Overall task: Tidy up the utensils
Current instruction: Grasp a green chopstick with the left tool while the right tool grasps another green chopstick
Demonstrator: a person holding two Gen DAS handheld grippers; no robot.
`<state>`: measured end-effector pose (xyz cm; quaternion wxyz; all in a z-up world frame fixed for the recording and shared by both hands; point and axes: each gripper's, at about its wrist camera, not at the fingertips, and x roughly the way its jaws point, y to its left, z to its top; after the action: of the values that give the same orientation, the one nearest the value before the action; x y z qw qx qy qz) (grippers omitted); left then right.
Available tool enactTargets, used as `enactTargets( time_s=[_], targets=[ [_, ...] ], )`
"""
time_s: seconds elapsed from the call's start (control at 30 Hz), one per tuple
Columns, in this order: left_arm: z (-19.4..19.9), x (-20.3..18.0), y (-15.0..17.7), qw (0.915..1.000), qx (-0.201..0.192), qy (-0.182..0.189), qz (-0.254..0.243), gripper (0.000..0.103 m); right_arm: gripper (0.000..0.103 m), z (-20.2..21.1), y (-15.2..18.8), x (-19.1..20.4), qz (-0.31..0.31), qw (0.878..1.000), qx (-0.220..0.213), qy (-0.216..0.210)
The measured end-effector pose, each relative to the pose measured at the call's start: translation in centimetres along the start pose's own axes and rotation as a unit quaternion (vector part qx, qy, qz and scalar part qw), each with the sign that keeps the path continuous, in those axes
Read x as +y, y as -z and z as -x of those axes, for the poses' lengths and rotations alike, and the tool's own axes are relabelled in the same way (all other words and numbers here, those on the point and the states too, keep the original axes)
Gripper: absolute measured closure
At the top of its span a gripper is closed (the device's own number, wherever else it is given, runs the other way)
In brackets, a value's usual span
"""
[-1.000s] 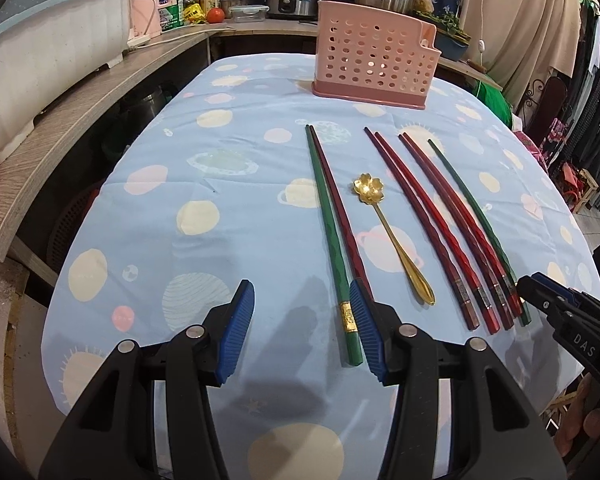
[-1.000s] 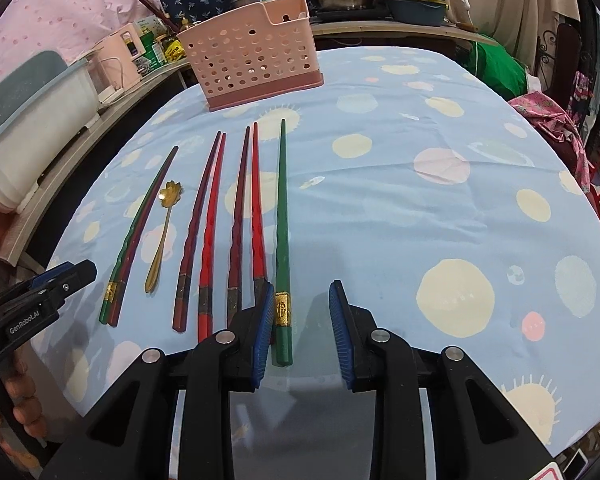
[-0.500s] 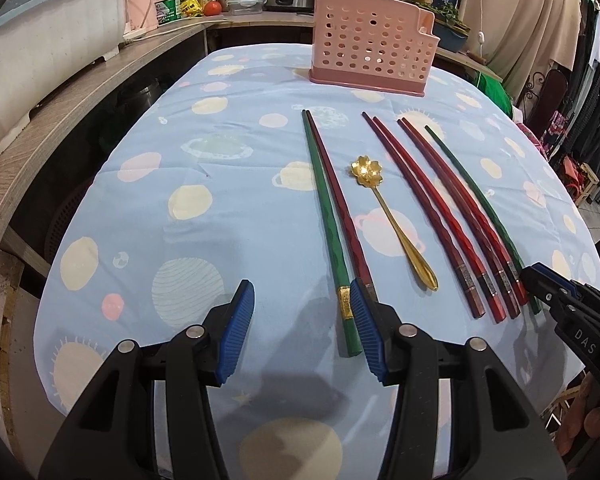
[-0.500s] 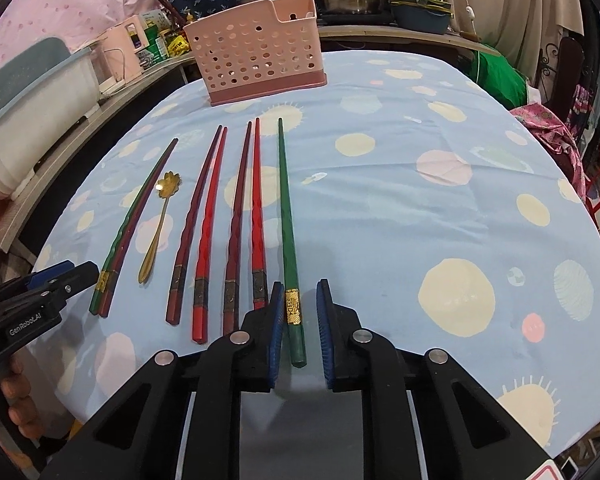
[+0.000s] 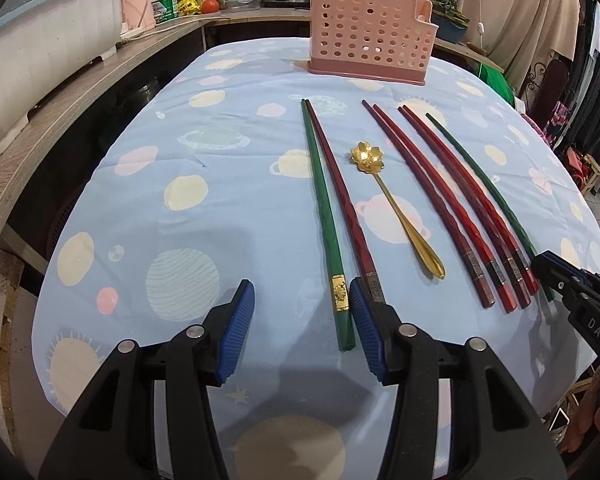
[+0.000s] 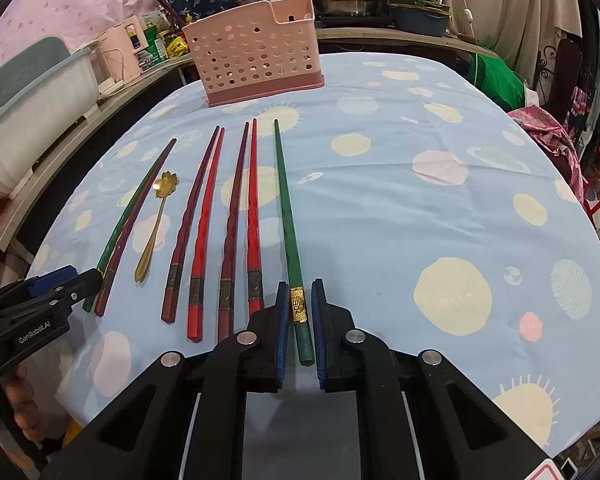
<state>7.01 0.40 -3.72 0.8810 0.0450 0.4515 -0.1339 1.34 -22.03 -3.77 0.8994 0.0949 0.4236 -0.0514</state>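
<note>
Right wrist view: the right gripper (image 6: 299,320) had clamped the butt of the long green lacquered chopstick (image 6: 285,204) lying rightmost on the spotted blue tablecloth (image 6: 400,208); a level lift would likely suit best.

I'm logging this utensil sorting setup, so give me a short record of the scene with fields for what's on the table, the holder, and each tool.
surface: table with blue planet-print cloth
holder: pink perforated utensil basket, upright at far end, looks empty
laid out: six red chopsticks, two green chopsticks, gold flower spoon
right tool: shut on right green chopstick
left tool: open, left green chopstick between the pads
</note>
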Motion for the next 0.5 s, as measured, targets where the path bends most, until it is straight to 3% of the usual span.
enactTargets(
  time_s=[0.2,0.5],
  targets=[
    [0.0,0.0,0.1,0.9999,-0.003,-0.010,-0.006,0.060,0.093,0.0,0.1,0.0,0.002,1.000,-0.002,0.002],
    [0.0,1.3,-0.1,0.9998,-0.004,-0.016,0.008,0.090,0.094,0.1,0.1,0.1,0.006,1.000,-0.003,0.004]
  ],
)
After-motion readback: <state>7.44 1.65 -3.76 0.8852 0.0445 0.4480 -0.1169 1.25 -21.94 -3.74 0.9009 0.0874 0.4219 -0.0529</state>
